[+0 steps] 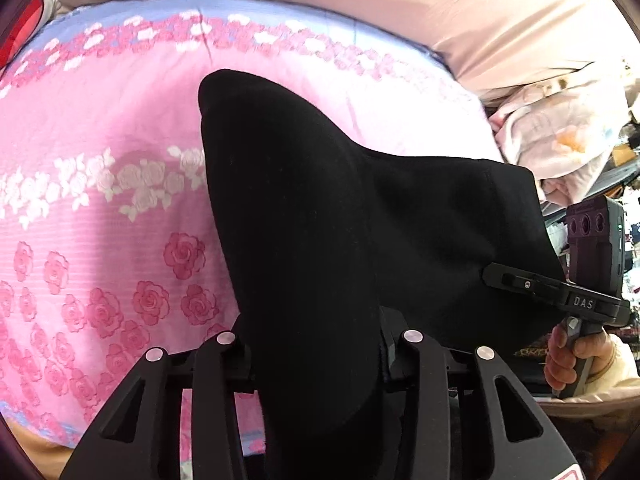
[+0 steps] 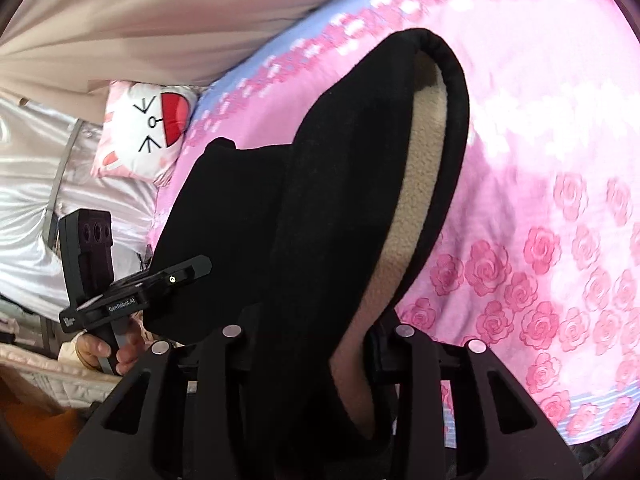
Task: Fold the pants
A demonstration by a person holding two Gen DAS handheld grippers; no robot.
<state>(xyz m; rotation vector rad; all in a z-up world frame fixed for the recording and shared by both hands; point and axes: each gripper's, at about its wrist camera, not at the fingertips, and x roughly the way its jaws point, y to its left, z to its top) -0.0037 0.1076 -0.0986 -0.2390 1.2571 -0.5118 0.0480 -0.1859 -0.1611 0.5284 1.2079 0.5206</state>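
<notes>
Pants (image 1: 320, 240): black, lifted above the pink rose bedspread (image 1: 100, 200), stretched between both tools. Left wrist view: left gripper (image 1: 316, 364) clenched on a thick bunch of the fabric; right gripper (image 1: 496, 274) at the far right edge bites the other end, a hand (image 1: 576, 360) on its handle. Right wrist view: right gripper (image 2: 316, 356) clamped on the pants (image 2: 320, 220), beige fleece lining (image 2: 424, 184) showing. Left gripper (image 2: 200, 266) grips the far corner. Cat-face pillow (image 2: 148, 128) sits at the bedspread's (image 2: 540, 160) edge, beside a curtain (image 2: 140, 20).
</notes>
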